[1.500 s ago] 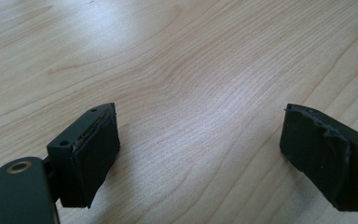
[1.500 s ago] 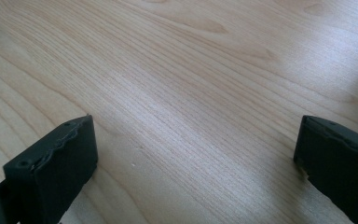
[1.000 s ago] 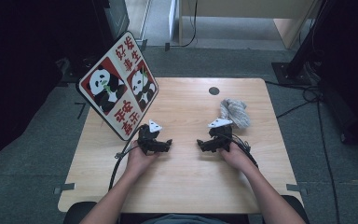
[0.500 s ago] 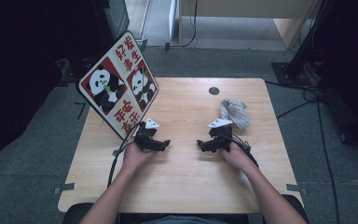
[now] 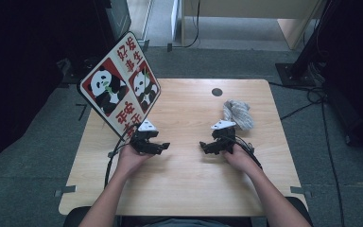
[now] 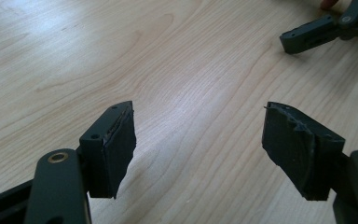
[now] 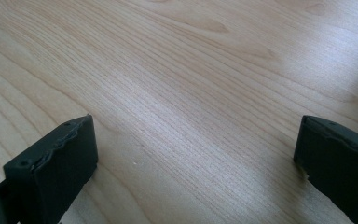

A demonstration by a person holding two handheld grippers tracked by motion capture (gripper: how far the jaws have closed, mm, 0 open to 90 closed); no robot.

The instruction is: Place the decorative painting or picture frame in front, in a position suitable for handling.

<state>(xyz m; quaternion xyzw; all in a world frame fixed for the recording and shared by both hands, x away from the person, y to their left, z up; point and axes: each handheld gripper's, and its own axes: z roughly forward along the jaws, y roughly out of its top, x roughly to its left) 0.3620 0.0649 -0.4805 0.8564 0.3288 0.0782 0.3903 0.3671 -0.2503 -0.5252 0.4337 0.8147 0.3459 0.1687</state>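
Since a second earlier, the left tongs (image 5: 163,145) had drifted left, toward the panda sign (image 5: 120,92), and their jaws had just been closing a little with nothing between them; they stood apart over bare wood. The right tongs (image 5: 203,146) kept their place, jaws also wide apart and empty. Nearest them lay the cloth (image 5: 238,113), far right on the counter (image 5: 184,189), just beyond the right hand (image 5: 238,156). It looked like a crumpled, twisted grey bundle, soft and loosely bunched. My judgement: a pinch could catch only a loose fold and let the rest trail, and the left hand (image 5: 130,158), so close to the tilted sign, could knock it.
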